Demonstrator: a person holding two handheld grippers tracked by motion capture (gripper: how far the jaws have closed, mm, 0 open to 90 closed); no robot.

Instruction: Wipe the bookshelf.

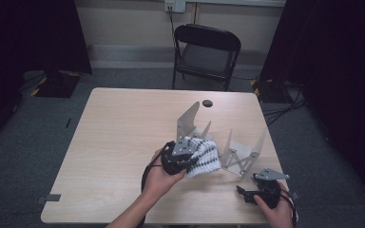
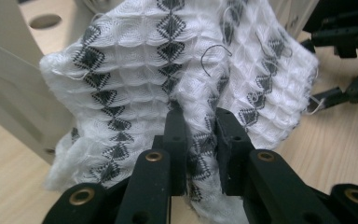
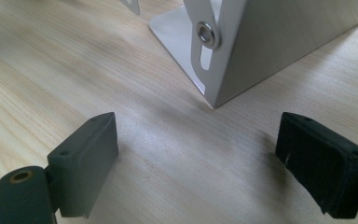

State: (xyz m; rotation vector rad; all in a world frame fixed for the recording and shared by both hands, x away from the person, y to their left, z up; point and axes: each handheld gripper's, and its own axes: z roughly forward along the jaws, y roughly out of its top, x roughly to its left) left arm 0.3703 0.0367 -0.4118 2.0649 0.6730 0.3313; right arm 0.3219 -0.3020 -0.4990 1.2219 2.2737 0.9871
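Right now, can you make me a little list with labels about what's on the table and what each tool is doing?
table: light wood table
cloth: white cloth with black diamonds, bunched up
left tool: left tool pinching a fold of the cloth
right tool: right tool wide open, nothing in it, low over the wood
metal thing: folding metal rack, just behind the cloth
behind the table: black chair

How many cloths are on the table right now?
1: the white patterned cloth pinched in the left gripper, beside the metal rack. More could be hidden behind it.
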